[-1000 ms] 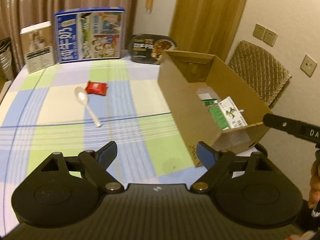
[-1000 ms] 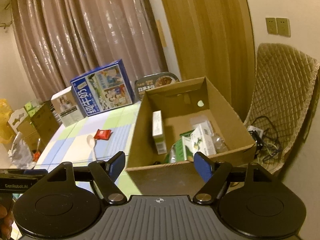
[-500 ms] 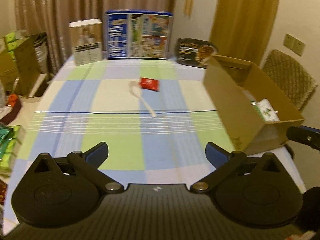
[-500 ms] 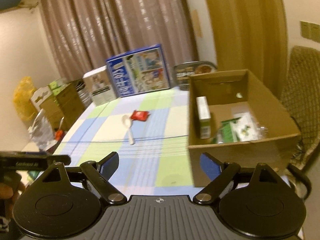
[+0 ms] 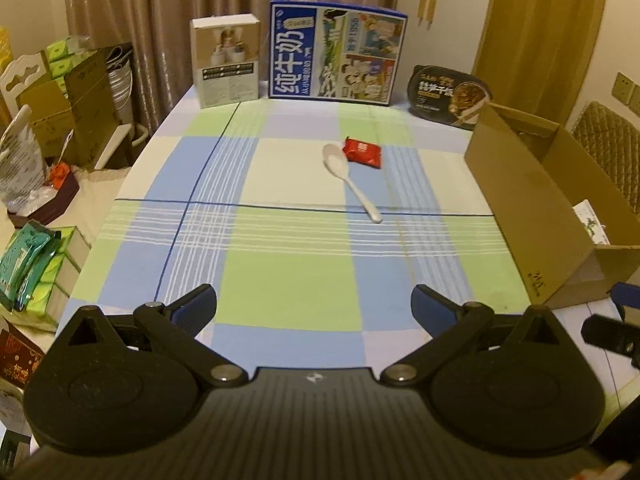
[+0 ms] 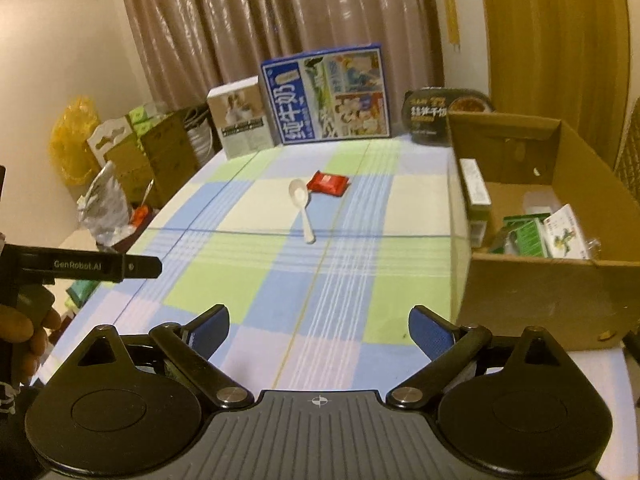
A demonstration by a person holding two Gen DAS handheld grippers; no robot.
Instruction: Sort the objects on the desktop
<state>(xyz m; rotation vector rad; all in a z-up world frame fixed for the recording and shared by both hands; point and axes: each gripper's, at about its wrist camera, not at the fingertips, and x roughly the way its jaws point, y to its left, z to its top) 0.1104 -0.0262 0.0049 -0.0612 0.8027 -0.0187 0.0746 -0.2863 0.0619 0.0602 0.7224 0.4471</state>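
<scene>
A white plastic spoon (image 5: 351, 179) and a red snack packet (image 5: 363, 153) lie side by side on the checked tablecloth, mid-table; both also show in the right wrist view, spoon (image 6: 302, 208) and packet (image 6: 328, 183). An open cardboard box (image 5: 532, 216) stands at the table's right edge, with small cartons inside (image 6: 528, 236). My left gripper (image 5: 314, 304) is open and empty above the near table edge. My right gripper (image 6: 319, 326) is open and empty, near the box's front left corner.
A blue milk carton case (image 5: 334, 56), a white product box (image 5: 226, 62) and a black ready-meal tray (image 5: 448, 94) stand along the table's far edge. Boxes and bags (image 5: 52, 112) crowd the floor at left. A quilted chair (image 5: 612, 148) stands behind the cardboard box.
Both grippers have pulled back and swung left from the cardboard box. The views now face the table's middle, with the spoon and packet ahead. Both stay open.
</scene>
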